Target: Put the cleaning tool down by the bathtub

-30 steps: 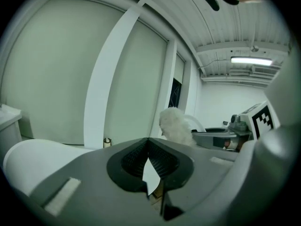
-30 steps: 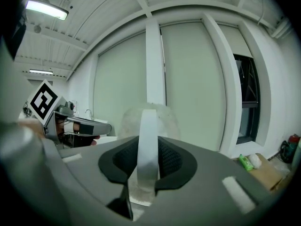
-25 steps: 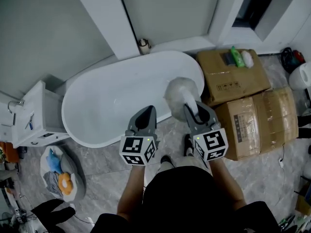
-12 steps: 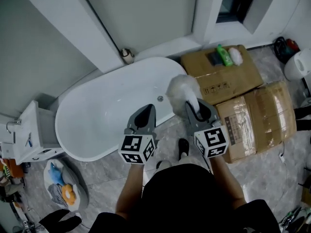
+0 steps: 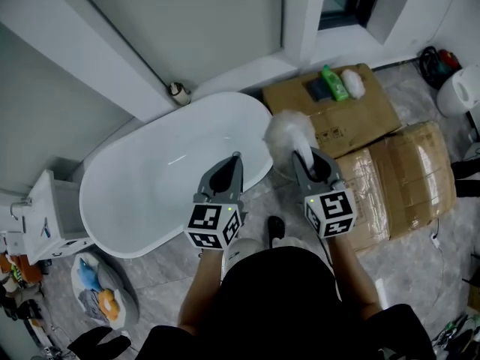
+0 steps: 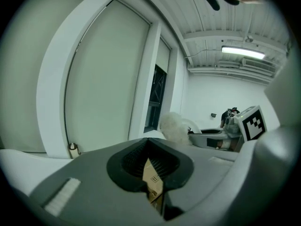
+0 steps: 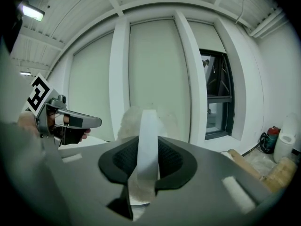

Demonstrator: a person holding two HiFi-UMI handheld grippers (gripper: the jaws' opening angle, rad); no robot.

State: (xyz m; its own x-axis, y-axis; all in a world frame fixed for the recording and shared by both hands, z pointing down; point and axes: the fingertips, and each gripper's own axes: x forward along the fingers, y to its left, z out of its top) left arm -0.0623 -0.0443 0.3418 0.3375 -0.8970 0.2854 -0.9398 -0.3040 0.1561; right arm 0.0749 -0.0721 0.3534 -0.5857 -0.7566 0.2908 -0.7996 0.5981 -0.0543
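The white oval bathtub [image 5: 161, 182] lies left of centre in the head view. The cleaning tool is a fluffy white head [image 5: 288, 133] on a flat white handle [image 7: 147, 140]. My right gripper [image 5: 305, 156] is shut on that handle, and the head hangs just past the tub's right end, above the floor beside a cardboard box. In the left gripper view the fluffy head [image 6: 174, 126] shows to the right. My left gripper [image 5: 235, 160] is over the tub's near rim, shut, with nothing between its jaws [image 6: 149, 144].
Two cardboard boxes [image 5: 405, 178] stand right of the tub, the far one carrying a green bottle [image 5: 331, 81]. A white cabinet [image 5: 52, 208] stands at the tub's left end, with a bag of toys [image 5: 96, 287] on the floor. White wall panels rise behind.
Both grippers have drifted right relative to the tub. The fluffy head, earlier over the tub's right end, now hangs just beyond it. The grip on the handle is unchanged.
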